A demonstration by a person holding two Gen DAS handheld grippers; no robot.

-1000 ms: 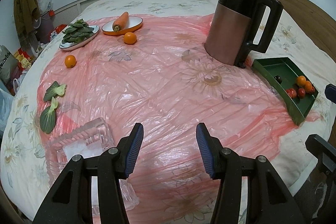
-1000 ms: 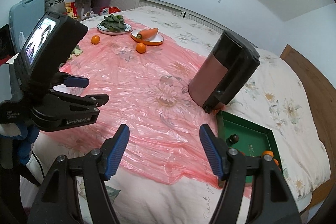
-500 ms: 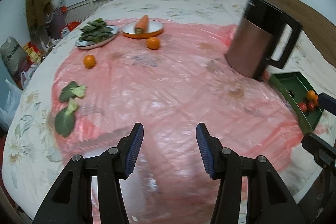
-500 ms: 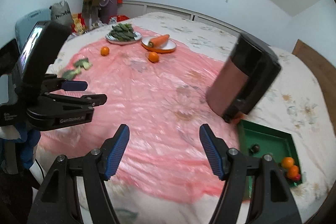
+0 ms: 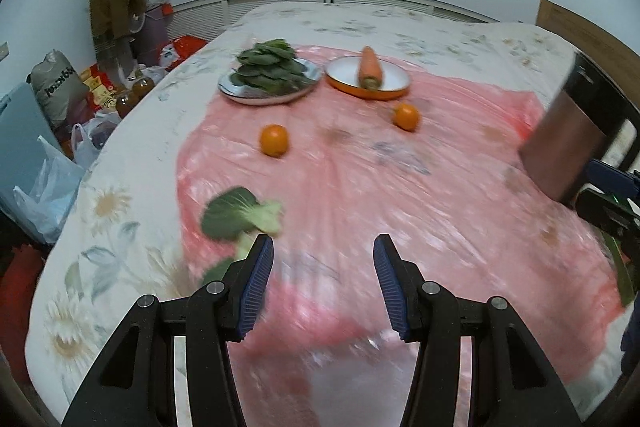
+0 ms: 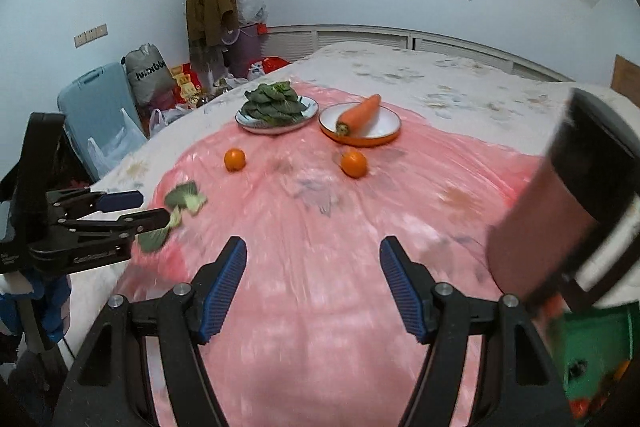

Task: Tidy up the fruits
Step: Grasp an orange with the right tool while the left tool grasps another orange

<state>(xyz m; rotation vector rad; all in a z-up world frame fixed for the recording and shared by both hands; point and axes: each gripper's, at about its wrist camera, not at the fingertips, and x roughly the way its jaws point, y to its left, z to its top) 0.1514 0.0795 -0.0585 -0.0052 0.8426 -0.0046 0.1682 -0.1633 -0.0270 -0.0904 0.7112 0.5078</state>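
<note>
My left fingers [image 5: 323, 283] stand apart with nothing between them, above the pink plastic sheet [image 5: 400, 187] spread on the bed. In this view two oranges lie loose on the sheet: one [image 5: 274, 140] near the plate of greens [image 5: 272, 77], the other [image 5: 406, 116] just below the orange dish [image 5: 368, 85] with the carrot [image 5: 369, 67]. A bok choy [image 5: 240, 215] lies beside my left finger.

From the right wrist, my right fingers [image 6: 313, 287] are likewise apart and empty. The same oranges [image 6: 235, 159] [image 6: 354, 164] sit untouched, well apart from the green tray [image 6: 596, 347] at lower right, partly hidden behind the kettle [image 6: 560, 219]. Some small fruit, blurred, already lies in that tray. My judgement: part done; both oranges remain to be collected.
</note>
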